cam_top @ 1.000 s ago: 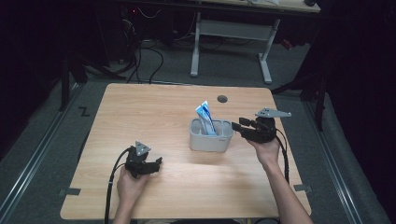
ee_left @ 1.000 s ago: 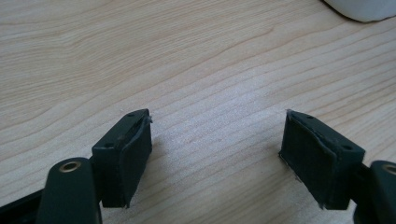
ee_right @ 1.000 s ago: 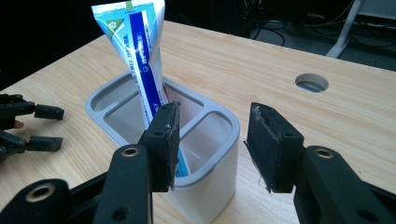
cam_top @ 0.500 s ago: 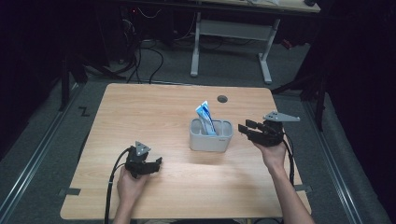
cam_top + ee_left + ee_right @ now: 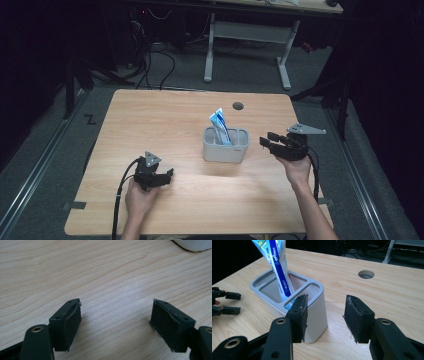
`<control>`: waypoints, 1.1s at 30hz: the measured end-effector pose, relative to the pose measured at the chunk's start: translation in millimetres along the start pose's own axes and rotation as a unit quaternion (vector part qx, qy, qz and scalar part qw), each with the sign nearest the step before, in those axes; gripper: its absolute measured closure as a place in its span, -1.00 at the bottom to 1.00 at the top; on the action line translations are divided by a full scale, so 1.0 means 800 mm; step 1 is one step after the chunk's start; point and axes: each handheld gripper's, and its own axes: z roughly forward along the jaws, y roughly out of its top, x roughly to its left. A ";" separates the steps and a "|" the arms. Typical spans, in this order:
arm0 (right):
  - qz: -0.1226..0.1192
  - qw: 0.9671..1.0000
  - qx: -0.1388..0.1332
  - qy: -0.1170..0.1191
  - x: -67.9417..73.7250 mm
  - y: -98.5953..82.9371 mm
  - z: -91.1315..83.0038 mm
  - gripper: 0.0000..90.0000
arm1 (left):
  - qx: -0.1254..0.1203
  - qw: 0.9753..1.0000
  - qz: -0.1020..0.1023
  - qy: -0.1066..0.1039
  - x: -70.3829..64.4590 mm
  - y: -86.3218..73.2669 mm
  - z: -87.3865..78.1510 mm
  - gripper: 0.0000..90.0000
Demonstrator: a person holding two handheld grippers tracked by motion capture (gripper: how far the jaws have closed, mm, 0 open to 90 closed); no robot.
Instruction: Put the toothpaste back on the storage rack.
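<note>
Blue-and-white toothpaste tube (image 5: 220,127) stands tilted toward 11 o'clock in the grey holder (image 5: 226,146) at table centre, just at 9 o'clock of the nearer right gripper (image 5: 270,143), jaws apart and empty; left gripper (image 5: 167,176) likewise open, well apart at 7 o'clock

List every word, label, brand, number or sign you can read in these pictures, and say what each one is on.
White and blue toothpaste tube standing in the grey plastic divided holder: print runs along its blue band, too blurred to read.
Grey floor left of the light wooden table: a black mark shaped like "Z".
Open black right gripper and open black left gripper: no lettering.
</note>
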 end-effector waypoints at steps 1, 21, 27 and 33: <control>0.000 1.000 -0.002 0.000 -0.001 -0.001 -0.001 0.19 | 0.000 1.000 0.000 0.000 0.000 0.000 0.000 -0.45; 0.017 1.000 -0.006 -0.001 -0.005 -0.023 -0.012 0.18 | 0.000 1.000 0.001 0.000 0.000 0.000 0.000 -0.45; 0.023 1.000 -0.006 0.002 -0.004 -0.034 -0.016 0.18 | 0.000 1.000 0.001 0.000 0.000 0.000 0.000 -0.45; 0.028 1.000 -0.007 0.003 -0.005 -0.041 -0.018 0.18 | 0.000 1.000 0.001 0.000 0.000 0.000 0.000 -0.45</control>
